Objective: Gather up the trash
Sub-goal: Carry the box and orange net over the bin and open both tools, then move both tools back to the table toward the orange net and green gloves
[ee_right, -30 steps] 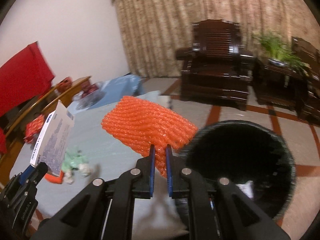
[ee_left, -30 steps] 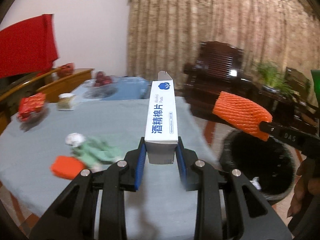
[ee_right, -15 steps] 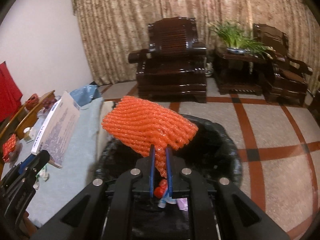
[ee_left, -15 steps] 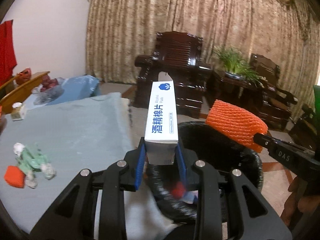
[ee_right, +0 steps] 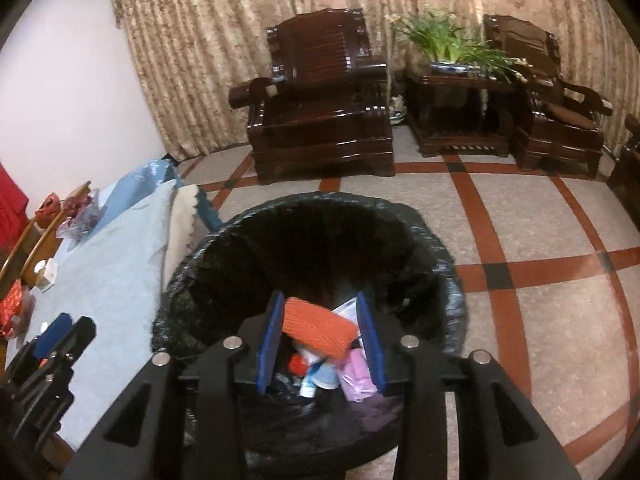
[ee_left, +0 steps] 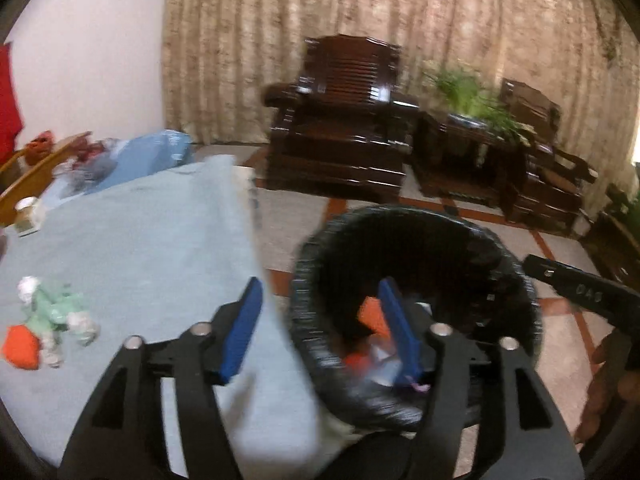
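Note:
A black-lined trash bin (ee_left: 308, 292) stands on the floor beside the table (ee_left: 160, 248). My left gripper (ee_left: 320, 320) hangs over the bin's near rim, its jaws opening with nothing between them. My right gripper (ee_right: 320, 336) is above the bin (ee_right: 188, 280), jaws opening too. The orange foam net (ee_right: 320, 328) lies loose among the rubbish inside and shows between the pads without being pressed. That net (ee_left: 370, 314) also appears in the left wrist view. Green crumpled wrappers (ee_left: 52, 312) and an orange scrap (ee_left: 20, 346) lie on the table. The white box cannot be told apart from the rubbish.
Dark wooden armchairs (ee_right: 320, 112) and a side table with a plant (ee_right: 456, 80) stand by the curtain. A blue bag (ee_left: 152, 152) and snack packets (ee_right: 12, 308) sit at the table's far end. A hand (ee_left: 608, 360) holds the right gripper (ee_left: 580, 288). Tiled floor (ee_right: 540, 220) surrounds the bin.
Both grippers swung from the table to over the bin and opened. The white box left the left jaws and the orange net dropped from the right jaws into the bin.

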Demonstrator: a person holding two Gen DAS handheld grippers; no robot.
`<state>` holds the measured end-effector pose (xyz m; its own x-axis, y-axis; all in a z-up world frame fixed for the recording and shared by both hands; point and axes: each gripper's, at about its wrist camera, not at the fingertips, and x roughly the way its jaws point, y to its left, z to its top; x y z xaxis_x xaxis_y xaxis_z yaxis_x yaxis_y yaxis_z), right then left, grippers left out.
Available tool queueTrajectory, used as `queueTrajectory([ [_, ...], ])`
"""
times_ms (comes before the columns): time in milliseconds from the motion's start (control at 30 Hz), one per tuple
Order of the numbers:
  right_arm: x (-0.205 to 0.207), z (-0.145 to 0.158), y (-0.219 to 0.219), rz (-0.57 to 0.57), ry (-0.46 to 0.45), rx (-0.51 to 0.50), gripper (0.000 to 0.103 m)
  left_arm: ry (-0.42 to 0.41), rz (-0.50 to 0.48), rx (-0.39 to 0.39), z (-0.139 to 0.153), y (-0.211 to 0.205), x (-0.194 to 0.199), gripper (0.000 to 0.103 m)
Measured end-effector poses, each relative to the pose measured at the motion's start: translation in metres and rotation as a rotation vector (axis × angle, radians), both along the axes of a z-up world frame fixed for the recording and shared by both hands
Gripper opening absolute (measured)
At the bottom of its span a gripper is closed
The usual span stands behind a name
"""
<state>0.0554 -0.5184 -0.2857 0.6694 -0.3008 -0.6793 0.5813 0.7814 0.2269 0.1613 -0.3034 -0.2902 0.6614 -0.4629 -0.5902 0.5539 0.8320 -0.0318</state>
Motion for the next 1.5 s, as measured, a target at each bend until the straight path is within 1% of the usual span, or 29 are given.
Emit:
queueTrajectory([
  [33,0.003,0.001,0.005,0.015,-0.002,-0.002,0.037,-0.005,0.021,0.000,0.002,0.009,0.002,0.067],
  [233,0.037,0.010,0.060,0.152,-0.028,-0.007,0.037,-0.027,0.209,0.006,0.011,0.096,0.023,0.067],
  [267,0.042,0.012,0.069,0.173,-0.031,-0.008,0.037,-0.033,0.251,0.010,0.011,0.117,0.027,0.067],
  [333,0.056,0.014,0.094,0.230,-0.038,-0.011,0.038,-0.042,0.299,0.014,0.017,0.143,0.030,0.067],
  [467,0.085,0.016,0.146,0.347,-0.040,-0.016,0.038,-0.058,0.420,0.025,0.024,0.209,0.038,0.067],
  [567,0.106,0.017,0.184,0.430,-0.038,-0.024,0.038,-0.068,0.491,0.038,0.024,0.249,0.041,0.068],
  [667,0.124,0.018,0.219,0.505,-0.038,-0.032,0.038,-0.072,0.542,0.053,0.024,0.281,0.044,0.071],
  [767,0.140,0.019,0.249,0.566,-0.037,-0.041,0.039,-0.066,0.591,0.057,0.018,0.314,0.049,0.072],
  [833,0.151,0.016,0.269,0.604,-0.031,-0.047,0.039,-0.056,0.614,0.057,0.013,0.330,0.052,0.072],
  [967,0.172,0.005,0.299,0.662,-0.005,-0.055,0.039,-0.056,0.628,0.079,0.004,0.347,0.060,0.072],
  [1033,0.178,-0.002,0.310,0.686,0.008,-0.056,0.039,-0.038,0.638,0.074,-0.002,0.358,0.067,0.072],
  [1200,0.196,-0.020,0.335,0.726,0.041,-0.063,0.039,0.007,0.656,0.072,-0.019,0.370,0.083,0.072],
  [1300,0.208,-0.030,0.346,0.745,0.060,-0.066,0.039,0.037,0.644,0.079,-0.031,0.372,0.094,0.074],
  [1333,0.212,-0.033,0.349,0.751,0.068,-0.064,0.039,0.059,0.635,0.082,-0.037,0.374,0.100,0.076],
  [1433,0.223,-0.042,0.356,0.763,0.083,-0.064,0.039,0.110,0.627,0.091,-0.051,0.377,0.113,0.076],
  [1500,0.231,-0.050,0.361,0.774,0.095,-0.063,0.039,0.151,0.629,0.079,-0.060,0.382,0.123,0.076],
])
